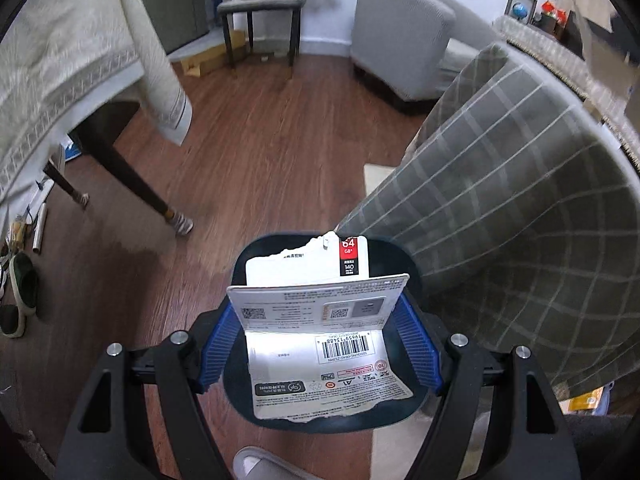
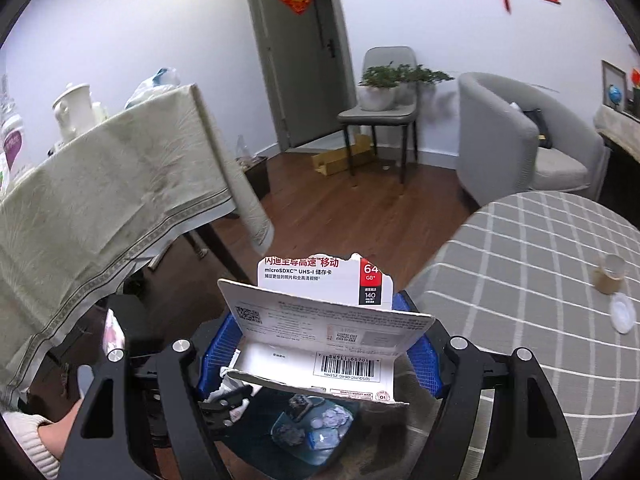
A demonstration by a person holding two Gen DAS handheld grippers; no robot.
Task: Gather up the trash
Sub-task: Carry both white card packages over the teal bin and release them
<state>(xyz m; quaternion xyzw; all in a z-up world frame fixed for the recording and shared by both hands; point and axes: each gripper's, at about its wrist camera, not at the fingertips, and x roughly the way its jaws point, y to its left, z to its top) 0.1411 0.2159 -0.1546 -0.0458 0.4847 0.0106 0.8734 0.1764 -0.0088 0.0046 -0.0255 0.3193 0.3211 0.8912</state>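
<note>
Left wrist view: the left tool [image 1: 318, 308] has its blue pads [image 1: 216, 344] closed across the width of a torn, folded memory-card pack [image 1: 316, 300]; the folded flap touches both pads, and the pack's long axis runs forward along the fingers, red "64 GB" corner farthest out; directly beyond and under the pack sits the dark bin [image 1: 256, 256], its rim ringing the pack on all sides, so the pack hangs over the opening and not beside it; the bin stands on the wooden floor [image 1: 260, 140], tucked against the hanging check cloth of the round table [image 1: 500, 240]. In the right wrist view the right tool [image 2: 320, 312] likewise shows a memory-card pack [image 2: 320, 320] spanning its own pads, same print and barcode; whether both tools pinch one pack or each has a piece I cannot tell; under it the bin [image 2: 348, 424] lies open and close below, with small scraps already inside; a dark part low on the left may be the other tool, but it is too unclear to say. My reading is that the drop is the step in hand: the bin lies straight down from the pack, so opening the pads should suffice; neither hand looks clearly nearer; the stiff flap may catch on a pad. On the table a brown cup-like item [image 2: 608, 276] and a white lid [image 2: 622, 312] seem yet to be collected.
</note>
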